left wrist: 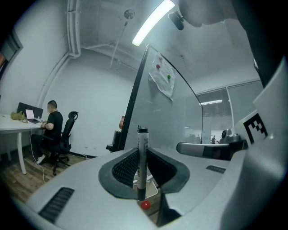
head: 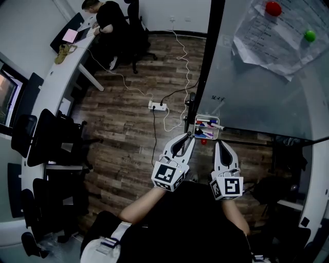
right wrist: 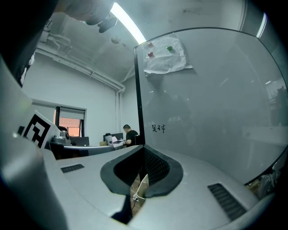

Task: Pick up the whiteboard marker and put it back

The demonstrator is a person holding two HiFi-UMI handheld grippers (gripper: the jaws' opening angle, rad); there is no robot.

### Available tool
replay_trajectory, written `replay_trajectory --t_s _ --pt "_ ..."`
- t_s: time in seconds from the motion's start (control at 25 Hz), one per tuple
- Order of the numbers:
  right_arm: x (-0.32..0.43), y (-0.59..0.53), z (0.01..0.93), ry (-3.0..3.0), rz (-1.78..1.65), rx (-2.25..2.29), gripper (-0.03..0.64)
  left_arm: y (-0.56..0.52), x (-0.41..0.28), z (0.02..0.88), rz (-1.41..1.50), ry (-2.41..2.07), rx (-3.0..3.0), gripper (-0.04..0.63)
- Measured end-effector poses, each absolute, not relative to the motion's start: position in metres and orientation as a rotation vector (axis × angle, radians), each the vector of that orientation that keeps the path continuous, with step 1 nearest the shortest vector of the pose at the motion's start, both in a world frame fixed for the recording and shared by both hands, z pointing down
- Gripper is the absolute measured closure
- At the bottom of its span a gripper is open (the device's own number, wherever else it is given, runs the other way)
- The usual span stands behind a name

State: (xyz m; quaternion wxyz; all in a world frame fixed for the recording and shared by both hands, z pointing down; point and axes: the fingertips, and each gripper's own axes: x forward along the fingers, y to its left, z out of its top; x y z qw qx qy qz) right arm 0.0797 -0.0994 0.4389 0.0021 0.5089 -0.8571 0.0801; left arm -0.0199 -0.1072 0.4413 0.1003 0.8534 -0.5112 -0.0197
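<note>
A whiteboard marker (left wrist: 142,155) with a white barrel and black cap stands upright between the pads of my left gripper (left wrist: 143,174), which is shut on it. In the head view the left gripper (head: 188,135) sits just left of and below the white marker tray (head: 197,128), which holds several markers at the foot of the whiteboard (head: 257,87). My right gripper (head: 218,145) hangs just below the tray's right end. Its jaws (right wrist: 138,179) are together with nothing between them, and a strip of the tray (right wrist: 143,186) shows past them.
A small red ball (head: 203,141) lies just under the tray. A sheet of paper (head: 272,36) is pinned to the board by a red and a green magnet. A power strip (head: 158,106) with cables lies on the wooden floor. Chairs (head: 51,138) line the left, and a person (head: 105,15) sits at the far desk.
</note>
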Motion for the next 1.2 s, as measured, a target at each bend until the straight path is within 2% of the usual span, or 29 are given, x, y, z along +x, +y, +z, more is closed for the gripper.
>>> replay_trajectory --t_s 1.2 --pt "0.071 -0.075 0.441 -2.62 0.257 1.653 0.603 -0.082 -0.02 0.449 -0.027 -1.407 2.584 0.523"
